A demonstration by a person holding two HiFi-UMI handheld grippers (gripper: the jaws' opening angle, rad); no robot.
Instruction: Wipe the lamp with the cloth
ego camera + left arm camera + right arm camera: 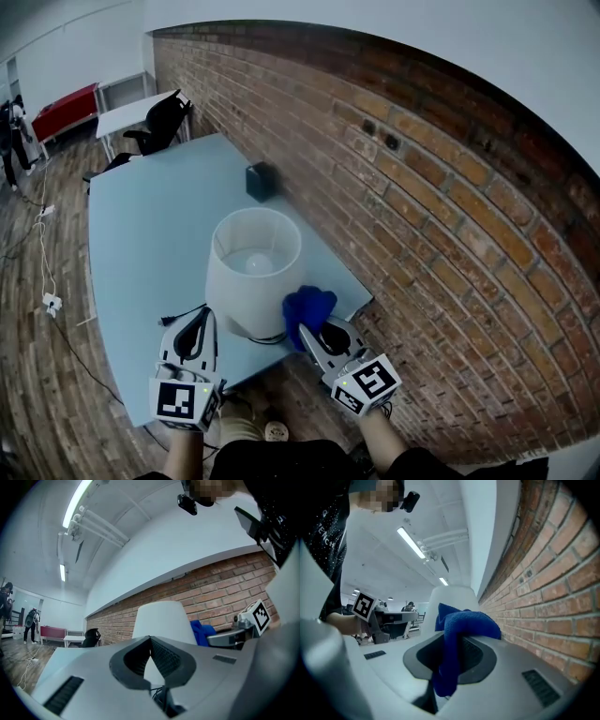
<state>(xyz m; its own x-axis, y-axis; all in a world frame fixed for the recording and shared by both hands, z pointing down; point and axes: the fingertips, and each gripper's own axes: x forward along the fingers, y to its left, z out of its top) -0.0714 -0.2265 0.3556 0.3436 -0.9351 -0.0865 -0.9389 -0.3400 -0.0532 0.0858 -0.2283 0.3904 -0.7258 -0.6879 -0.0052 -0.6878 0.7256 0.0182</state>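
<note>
A white lamp (pixel 251 272) with a tapered shade stands near the front right corner of the pale blue table (pixel 150 244); its bulb shows inside the open top. A blue cloth (pixel 308 306) is bunched against the shade's lower right side, and my right gripper (pixel 312 336) is shut on it. In the right gripper view the cloth (pixel 457 634) hangs between the jaws, with the lamp (pixel 452 597) just beyond. My left gripper (pixel 199 328) is shut and holds nothing, at the lamp's lower left. The left gripper view shows the shade (pixel 161 620) ahead and the cloth (pixel 202 632) to its right.
A brick wall (pixel 441 187) runs close along the table's right side. A small black box (pixel 261 180) sits at the table's far edge by the wall. A black cord (pixel 183 316) trails from the lamp's base. Chairs (pixel 159 122) and a person (pixel 13 141) are far off.
</note>
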